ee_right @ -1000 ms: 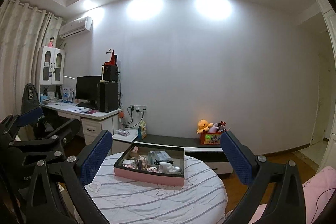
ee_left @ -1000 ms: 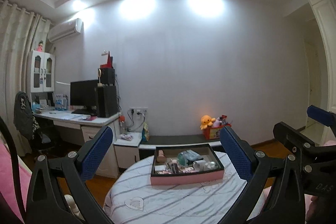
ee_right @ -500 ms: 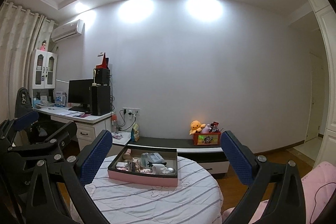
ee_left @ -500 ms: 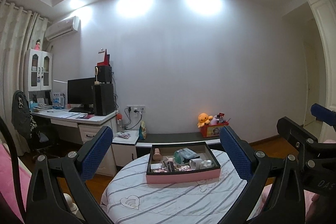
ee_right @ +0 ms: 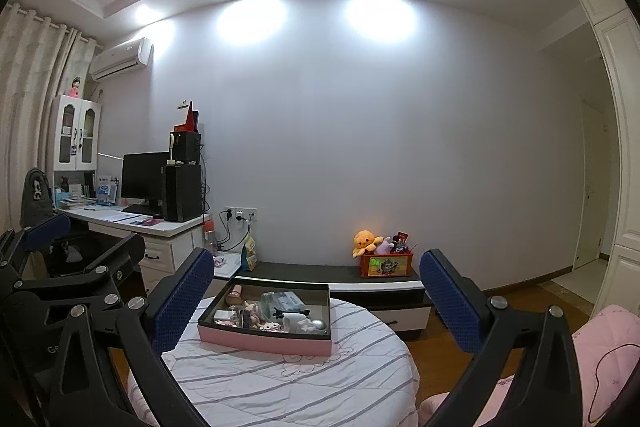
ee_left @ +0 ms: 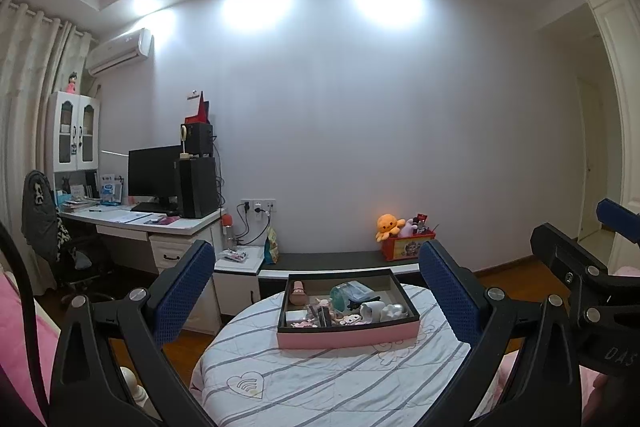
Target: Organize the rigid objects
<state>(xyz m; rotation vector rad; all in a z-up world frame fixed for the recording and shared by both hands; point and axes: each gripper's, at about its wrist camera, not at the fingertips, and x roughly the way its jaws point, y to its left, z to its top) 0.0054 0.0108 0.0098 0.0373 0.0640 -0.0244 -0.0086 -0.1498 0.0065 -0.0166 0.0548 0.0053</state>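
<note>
We hold the left gripper (ee_left: 316, 291) and right gripper (ee_right: 314, 297) spread wide and empty, well short of the pink tray (ee_left: 347, 335), whose crowded small items risk a mis-grab or a nudge of the tray on the bench (ee_left: 320, 383).

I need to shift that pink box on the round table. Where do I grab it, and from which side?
Take the pink box by the near long wall, at the rim, coming from above on the near side with one finger inside and one outside. It is open-topped and far wider than the open right gripper, so spanning it looks unworkable. The near-left corner seems less crowded by trinkets.
</note>
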